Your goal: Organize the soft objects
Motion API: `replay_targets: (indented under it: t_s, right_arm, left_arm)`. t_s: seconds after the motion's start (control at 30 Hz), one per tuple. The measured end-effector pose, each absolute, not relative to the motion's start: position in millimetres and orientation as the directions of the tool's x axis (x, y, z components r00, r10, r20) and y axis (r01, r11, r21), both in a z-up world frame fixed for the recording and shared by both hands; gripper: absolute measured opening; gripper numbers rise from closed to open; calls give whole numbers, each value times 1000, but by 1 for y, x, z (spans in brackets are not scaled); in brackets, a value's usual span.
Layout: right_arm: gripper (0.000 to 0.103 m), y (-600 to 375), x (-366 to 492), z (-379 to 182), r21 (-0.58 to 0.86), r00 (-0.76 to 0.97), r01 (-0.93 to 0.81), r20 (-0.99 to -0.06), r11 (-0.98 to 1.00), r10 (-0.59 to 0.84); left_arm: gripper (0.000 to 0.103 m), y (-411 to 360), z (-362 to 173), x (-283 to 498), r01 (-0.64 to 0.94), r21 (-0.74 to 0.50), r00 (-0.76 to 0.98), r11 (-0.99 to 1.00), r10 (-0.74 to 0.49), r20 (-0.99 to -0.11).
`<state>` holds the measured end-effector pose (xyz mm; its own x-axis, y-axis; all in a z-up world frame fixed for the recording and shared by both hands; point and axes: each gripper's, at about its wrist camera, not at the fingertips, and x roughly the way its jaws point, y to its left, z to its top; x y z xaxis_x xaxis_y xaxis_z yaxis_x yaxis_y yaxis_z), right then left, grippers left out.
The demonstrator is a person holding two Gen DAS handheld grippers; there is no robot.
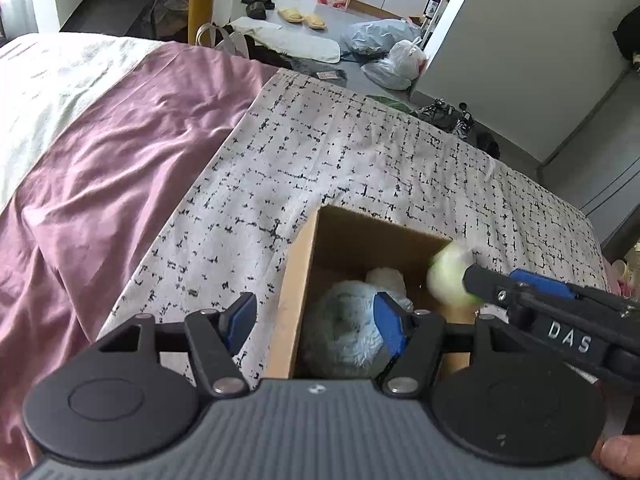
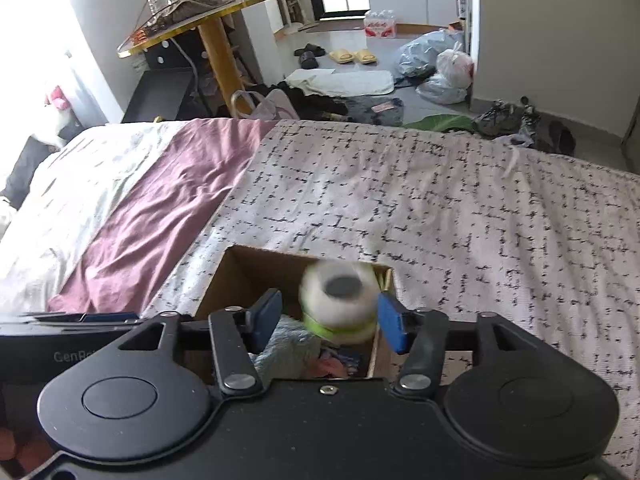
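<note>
Checked bedding point(image 1: 360, 152) covered the bed where a cardboard box point(image 1: 294, 292) sat, a blue plush point(image 1: 344, 328) inside. Left gripper point(image 1: 316, 320) hung spread and empty above it. From the right wrist, right gripper point(image 2: 330, 320) stood parted, a blurred white-green toy point(image 2: 340, 300) loose between its pads over the box point(image 2: 240, 268).

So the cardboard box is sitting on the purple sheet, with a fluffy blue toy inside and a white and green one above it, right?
Not quite. The cardboard box sits on the white bedspread with black dashes; the purple sheet lies beside it, as the right wrist view shows. The rest holds: a fluffy blue toy is inside, and a white and green one is above the opening.
</note>
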<state>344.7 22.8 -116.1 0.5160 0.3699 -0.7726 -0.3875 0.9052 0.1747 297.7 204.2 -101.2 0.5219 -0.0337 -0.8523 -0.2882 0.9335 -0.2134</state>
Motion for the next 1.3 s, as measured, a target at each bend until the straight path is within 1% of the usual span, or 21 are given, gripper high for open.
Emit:
replay_targets:
  t_s: [0.03, 0.07, 0.1, 0.17, 0.23, 0.27, 0.3, 0.43, 0.5, 0.57, 0.6, 0.63, 0.7, 0.77, 0.97, 1.17, 1.3]
  right_arm:
    - [63, 23, 345, -117, 167, 518, -384, -775, 908, 362]
    - [69, 22, 345, -117, 158, 521, -377, -779, 913, 350]
    - [71, 20, 345, -118, 153, 525, -364, -781, 919, 338]
    - [71, 16, 345, -118, 157, 527, -351, -782, 923, 333]
    - [75, 14, 345, -117, 151, 527, -347, -785, 926, 326]
    - [79, 12, 345, -116, 148, 527, -344, -787, 927, 321]
    - [79, 11, 344, -114, 149, 530, -339, -785, 929, 319]
    - [82, 6, 341, -107, 149, 541, -331, -779, 932, 317]
    - [87, 3, 337, -104, 136, 553, -318, -777, 938, 301]
    - [88, -4, 334, -99, 145, 573, -300, -763, 943, 299]
    - [92, -9, 332, -96, 152, 585, -286, -754, 946, 298]
    - [93, -13, 331, -94, 156, 591, -278, -751, 948, 297]
    - [94, -22, 328, -89, 164, 600, -266, -743, 950, 296]
    - [95, -30, 325, -85, 163, 607, -252, -741, 954, 287]
    - [103, -48, 311, -68, 177, 628, -228, -725, 957, 284]
    - [103, -57, 290, -49, 177, 644, -247, -705, 953, 297]
    - [103, -70, 277, -38, 186, 664, -227, -688, 956, 292]
  left_arm:
    - [63, 205, -100, 298, -287, -216, 525, 933, -36, -850]
    - [63, 205, -99, 298, -287, -214, 525, 934, -33, -850]
    - [63, 205, -99, 298, -285, -208, 524, 936, -29, -851]
    - [63, 207, -98, 297, -280, -200, 527, 939, -23, -849]
    - [69, 209, -95, 295, -284, -202, 534, 937, -20, -845]
    - [75, 210, -94, 294, -289, -208, 541, 934, -20, -841]
    - [80, 211, -91, 292, -297, -215, 551, 930, -17, -835]
    - [89, 209, -82, 288, -290, -211, 560, 934, -14, -829]
    - [93, 208, -79, 286, -279, -224, 565, 934, -29, -825]
    - [97, 205, -77, 283, -270, -233, 562, 934, -44, -826]
    - [99, 204, -77, 282, -269, -228, 556, 936, -42, -830]
    - [102, 202, -76, 280, -271, -216, 551, 938, -33, -834]
    - [102, 197, -73, 276, -273, -199, 553, 941, -16, -833]
    - [103, 193, -68, 272, -267, -206, 561, 941, -22, -827]
    - [103, 177, -49, 255, -232, -204, 591, 951, -28, -806]
    - [103, 159, -35, 234, -194, -178, 610, 965, -24, -792]
    - [103, 152, -22, 219, -188, -177, 637, 966, -18, -771]
